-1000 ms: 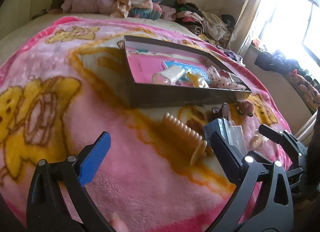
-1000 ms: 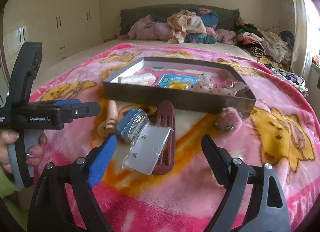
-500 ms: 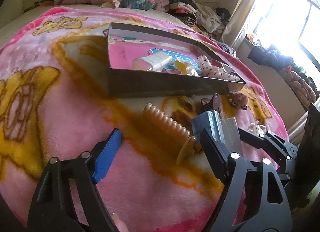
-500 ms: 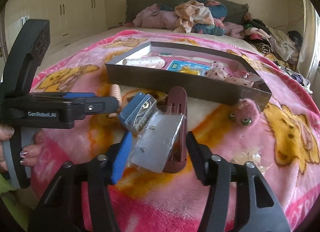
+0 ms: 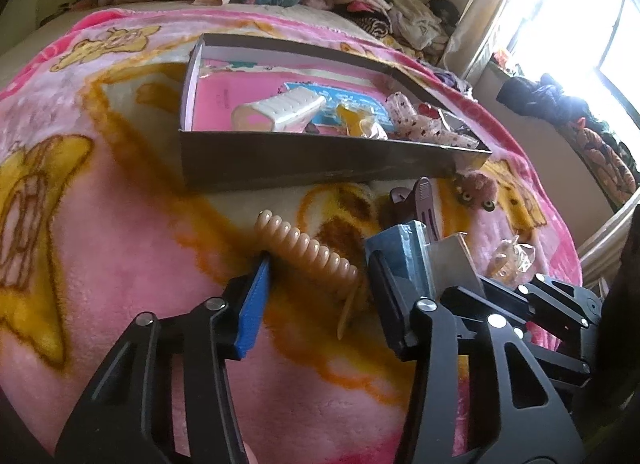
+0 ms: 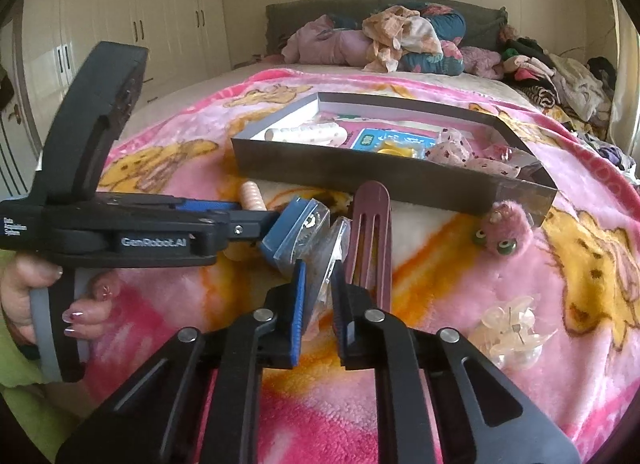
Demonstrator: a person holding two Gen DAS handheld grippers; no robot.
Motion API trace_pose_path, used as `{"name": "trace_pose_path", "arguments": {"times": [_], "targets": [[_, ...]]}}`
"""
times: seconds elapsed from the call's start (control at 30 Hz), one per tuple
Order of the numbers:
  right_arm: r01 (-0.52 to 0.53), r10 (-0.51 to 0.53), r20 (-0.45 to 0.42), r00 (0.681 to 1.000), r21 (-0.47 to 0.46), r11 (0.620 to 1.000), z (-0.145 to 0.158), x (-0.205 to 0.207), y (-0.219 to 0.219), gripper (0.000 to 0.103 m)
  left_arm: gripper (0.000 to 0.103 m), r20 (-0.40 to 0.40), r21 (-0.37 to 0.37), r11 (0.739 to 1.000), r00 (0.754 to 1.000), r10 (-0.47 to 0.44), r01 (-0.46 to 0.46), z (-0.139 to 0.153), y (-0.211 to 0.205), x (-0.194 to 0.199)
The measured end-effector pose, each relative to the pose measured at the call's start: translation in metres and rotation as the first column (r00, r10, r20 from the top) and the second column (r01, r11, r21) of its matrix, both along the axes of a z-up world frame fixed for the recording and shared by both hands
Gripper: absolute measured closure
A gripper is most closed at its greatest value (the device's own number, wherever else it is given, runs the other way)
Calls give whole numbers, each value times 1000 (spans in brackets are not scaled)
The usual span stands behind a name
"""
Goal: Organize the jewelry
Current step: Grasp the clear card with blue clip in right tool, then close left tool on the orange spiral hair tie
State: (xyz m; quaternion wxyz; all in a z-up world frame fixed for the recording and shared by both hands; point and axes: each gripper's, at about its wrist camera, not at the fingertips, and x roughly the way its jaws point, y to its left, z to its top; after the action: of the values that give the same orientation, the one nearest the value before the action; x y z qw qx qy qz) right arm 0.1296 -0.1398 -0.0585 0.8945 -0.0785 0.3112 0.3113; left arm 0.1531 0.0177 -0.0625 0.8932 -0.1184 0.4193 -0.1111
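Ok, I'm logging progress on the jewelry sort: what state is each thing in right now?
left gripper: open, jaws just been closing, peach spiral clip between them.
right gripper: shut on clear packet.
peach spiral clip: lying on the blanket, not yet gripped.
box: open-topped, several items inside.
maroon clip: flat on blanket, outside the box.
clear claw clip: on blanket, untouched.

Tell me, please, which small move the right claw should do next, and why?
Probably lift a little. The right claw is shut on the clear packet, which lies between the blue packet and the maroon clip; raising it first should free it before carrying it to the box.
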Motion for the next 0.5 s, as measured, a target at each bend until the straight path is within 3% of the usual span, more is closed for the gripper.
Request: {"name": "trace_pose_path", "arguments": {"times": [0.23,0.5], "targets": [[22,-23,17,1000,55,998,8,-4,-11,94,82,-11,1,1000,1000,-3,3,4,-4,1],[40,-43,32,999,110,993,16,-6,-22,95,88,31,24,1000,999,-20,19,14,-10,-10]]}}
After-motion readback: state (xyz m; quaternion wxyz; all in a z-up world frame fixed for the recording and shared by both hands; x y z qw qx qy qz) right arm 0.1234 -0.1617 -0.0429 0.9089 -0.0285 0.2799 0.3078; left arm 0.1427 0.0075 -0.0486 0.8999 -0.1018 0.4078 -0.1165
